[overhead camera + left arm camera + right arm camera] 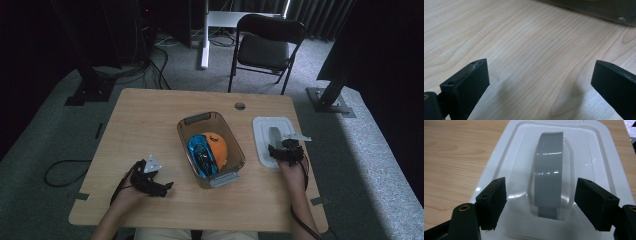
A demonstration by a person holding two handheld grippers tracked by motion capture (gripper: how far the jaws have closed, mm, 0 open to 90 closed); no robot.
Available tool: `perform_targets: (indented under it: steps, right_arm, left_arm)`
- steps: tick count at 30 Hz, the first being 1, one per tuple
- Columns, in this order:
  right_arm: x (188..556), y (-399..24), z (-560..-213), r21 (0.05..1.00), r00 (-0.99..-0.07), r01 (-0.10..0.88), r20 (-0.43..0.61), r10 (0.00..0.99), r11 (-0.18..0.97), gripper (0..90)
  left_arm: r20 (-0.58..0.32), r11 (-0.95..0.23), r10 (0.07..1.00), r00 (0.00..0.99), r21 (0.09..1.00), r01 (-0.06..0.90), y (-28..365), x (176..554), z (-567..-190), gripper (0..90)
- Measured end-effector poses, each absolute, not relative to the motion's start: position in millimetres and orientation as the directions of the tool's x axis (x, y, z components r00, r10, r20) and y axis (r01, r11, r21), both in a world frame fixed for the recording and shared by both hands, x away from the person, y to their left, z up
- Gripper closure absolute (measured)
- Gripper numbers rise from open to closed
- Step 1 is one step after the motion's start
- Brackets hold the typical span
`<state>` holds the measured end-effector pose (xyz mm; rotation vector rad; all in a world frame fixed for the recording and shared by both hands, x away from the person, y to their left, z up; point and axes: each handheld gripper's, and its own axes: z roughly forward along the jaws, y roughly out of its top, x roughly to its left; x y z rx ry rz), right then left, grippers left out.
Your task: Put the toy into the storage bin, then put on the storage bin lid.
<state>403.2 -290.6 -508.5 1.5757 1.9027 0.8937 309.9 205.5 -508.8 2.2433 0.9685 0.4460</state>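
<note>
The left tongs (159,186) lay low over the desk (145,120), jaws spread wide with nothing between them, forearm angling in from the desk's near edge. The right tongs (281,150) pointed away from that edge, jaws apart and untouching.

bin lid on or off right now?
Off. The white lid lies flat on the table, right of the clear bin, whose top is open; the right gripper straddles its grey handle.
</note>
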Motion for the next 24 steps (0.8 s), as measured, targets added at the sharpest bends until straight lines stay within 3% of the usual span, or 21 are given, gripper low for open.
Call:
perform_targets:
  steps: [12,16,19,24]
  right_arm:
    - [412.1,-292.5,-512.9,0.748,-0.183,0.656,0.022,0.983,0.105,40.4]
    - [412.8,-293.9,-512.5,0.750,-0.184,0.654,0.031,0.982,0.099,50.0]
    - [413.9,-292.6,-512.3,0.742,-0.175,0.662,0.017,0.984,0.105,62.0]
    - [413.2,-292.5,-512.0,0.739,-0.182,0.663,0.004,0.983,0.120,66.7]
  left_arm:
    - [0.056,-0.478,0.792,0.608,0.677,0.560,232.9,300.9,-516.9,2.3]
    - [0.057,-0.467,0.804,0.592,0.675,0.570,239.5,298.7,-518.9,2.3]
    - [0.053,-0.457,0.812,0.581,0.676,0.577,244.8,298.1,-520.9,2.3]
    - [0.045,-0.441,0.820,0.571,0.685,0.580,251.8,295.8,-522.6,2.3]
